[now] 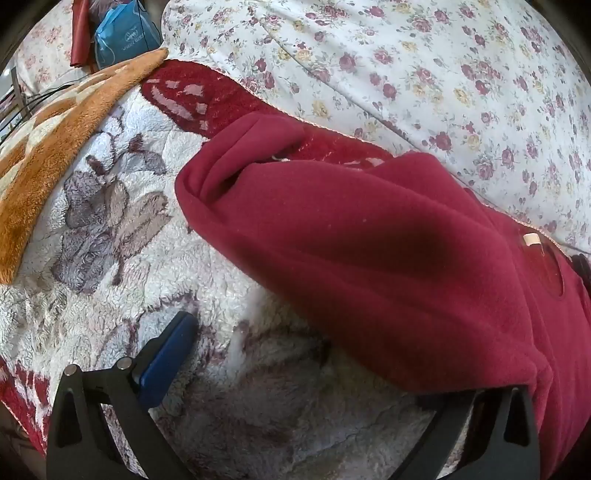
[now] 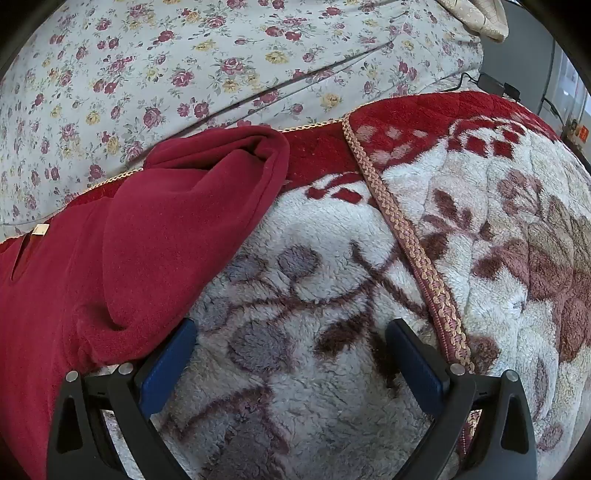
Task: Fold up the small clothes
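Note:
A dark red fleece garment (image 1: 388, 258) lies on a fluffy white flowered blanket (image 1: 110, 240), one sleeve stretched toward the far left. My left gripper (image 1: 295, 362) is open at its left side; the left blue pad (image 1: 166, 365) shows, and the right finger is hidden under the cloth edge. In the right wrist view the garment (image 2: 110, 266) lies at the left with its other sleeve folded up. My right gripper (image 2: 291, 358) is open over the blanket (image 2: 295, 295), its left pad (image 2: 166, 365) touching the garment's hem.
A flowered sheet (image 1: 406, 66) covers the bed behind. An orange plush blanket (image 1: 55, 147) lies at the left, and a blue bag (image 1: 125, 33) sits beyond it. A braided blanket edge (image 2: 413, 251) runs at the right, with cables and furniture (image 2: 517, 85) beyond it.

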A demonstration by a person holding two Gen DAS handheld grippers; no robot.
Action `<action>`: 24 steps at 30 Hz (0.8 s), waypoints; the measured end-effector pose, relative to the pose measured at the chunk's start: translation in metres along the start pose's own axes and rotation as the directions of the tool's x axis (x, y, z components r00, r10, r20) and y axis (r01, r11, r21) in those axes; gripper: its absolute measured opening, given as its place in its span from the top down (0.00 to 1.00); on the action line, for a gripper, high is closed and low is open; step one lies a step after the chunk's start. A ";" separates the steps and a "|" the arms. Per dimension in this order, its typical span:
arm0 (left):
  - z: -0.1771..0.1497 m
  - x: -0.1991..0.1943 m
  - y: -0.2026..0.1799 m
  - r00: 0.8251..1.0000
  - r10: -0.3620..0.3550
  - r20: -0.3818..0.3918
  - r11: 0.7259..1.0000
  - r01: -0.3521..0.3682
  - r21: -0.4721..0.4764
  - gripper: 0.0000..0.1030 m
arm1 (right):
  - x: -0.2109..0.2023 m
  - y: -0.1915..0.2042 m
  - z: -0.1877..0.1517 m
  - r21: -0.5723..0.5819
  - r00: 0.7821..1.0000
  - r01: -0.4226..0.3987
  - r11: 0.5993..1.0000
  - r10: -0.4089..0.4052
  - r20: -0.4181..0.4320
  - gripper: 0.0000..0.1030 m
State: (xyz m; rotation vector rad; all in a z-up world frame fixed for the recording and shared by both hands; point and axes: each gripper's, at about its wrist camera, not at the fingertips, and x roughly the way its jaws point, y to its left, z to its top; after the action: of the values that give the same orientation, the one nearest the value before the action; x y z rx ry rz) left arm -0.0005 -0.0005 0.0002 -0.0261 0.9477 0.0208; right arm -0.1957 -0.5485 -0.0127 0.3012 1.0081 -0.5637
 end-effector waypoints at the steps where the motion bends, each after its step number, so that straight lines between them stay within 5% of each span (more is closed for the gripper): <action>1: 0.000 0.000 0.000 1.000 0.002 -0.002 1.000 -0.002 0.001 0.00 | 0.000 0.000 0.000 0.000 1.000 0.000 1.000 0.000 0.000 0.00; 8: -0.019 -0.027 0.004 0.998 -0.036 -0.054 0.999 0.036 0.000 0.00 | -0.001 0.000 0.001 -0.003 1.000 0.004 1.000 -0.004 -0.005 0.00; 14: -0.021 -0.073 -0.019 0.995 -0.077 0.057 0.995 0.074 0.066 0.00 | 0.006 0.001 0.004 -0.008 1.000 0.010 1.000 -0.011 -0.009 0.00; 17: -0.023 -0.092 -0.027 0.985 -0.153 0.082 0.986 0.147 0.082 0.00 | 0.001 0.002 0.004 -0.014 0.999 0.010 1.000 -0.011 -0.033 0.00; 20: -0.033 -0.114 -0.038 0.973 -0.209 0.096 0.975 0.199 0.102 0.00 | -0.026 0.002 -0.006 0.012 0.996 -0.048 0.999 0.049 -0.075 0.00; 24: -0.033 -0.121 -0.050 0.970 -0.217 0.108 0.969 0.201 0.142 0.00 | -0.087 0.017 -0.028 -0.030 0.994 -0.108 0.994 0.108 0.004 0.00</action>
State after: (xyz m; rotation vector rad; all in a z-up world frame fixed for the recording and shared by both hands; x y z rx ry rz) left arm -0.0964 -0.0521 0.0801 -0.0041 0.8172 -0.2323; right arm -0.2416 -0.4948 0.0475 0.3254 0.9882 -0.4509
